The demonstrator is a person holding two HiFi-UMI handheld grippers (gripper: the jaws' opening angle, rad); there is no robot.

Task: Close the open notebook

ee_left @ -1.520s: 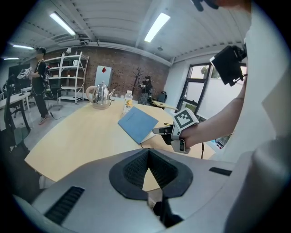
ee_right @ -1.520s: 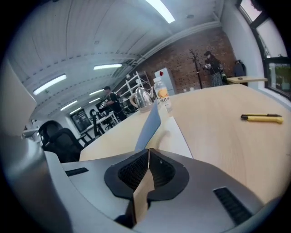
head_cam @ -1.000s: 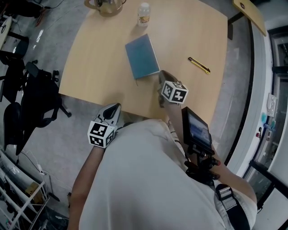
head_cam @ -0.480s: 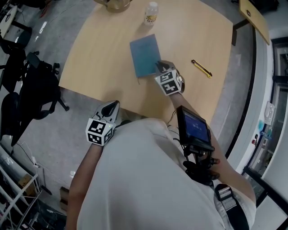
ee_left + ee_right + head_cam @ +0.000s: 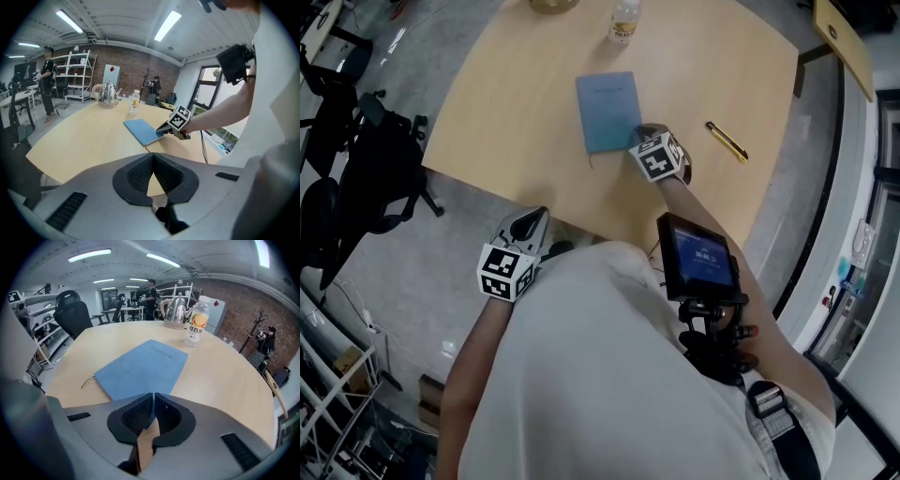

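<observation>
Notebook [image 5: 609, 111]: blue cover, closed, lying flat on the surface [image 5: 506, 112], towards its middle; a thin dark ribbon [image 5: 88, 380] trails from its near edge.
Right hand-held gripper [image 5: 639, 136]: jaws drawn together with nothing between them; tips point down at the notebook's near right corner, and whether they touch it cannot be told. In the right gripper view the blue cover fills the space just beyond the jaws.
Left hand-held gripper [image 5: 540, 216]: jaws together at the tips, gripping nothing; held at the near edge of the surface, well apart from the notebook.
Bottle [image 5: 623, 21]: clear, orange label, upright beyond the notebook's far end.
Kettle [image 5: 177, 310]: metal, on the far side of the surface, near the bottle.
Yellow-and-black tool [image 5: 727, 141]: slim, lying on the surface to the right of the notebook, apart from it.
Screen [image 5: 698, 262]: small, lit, mounted at the person's chest.
Office chair [image 5: 380, 183]: black, on the floor left of the surface.
</observation>
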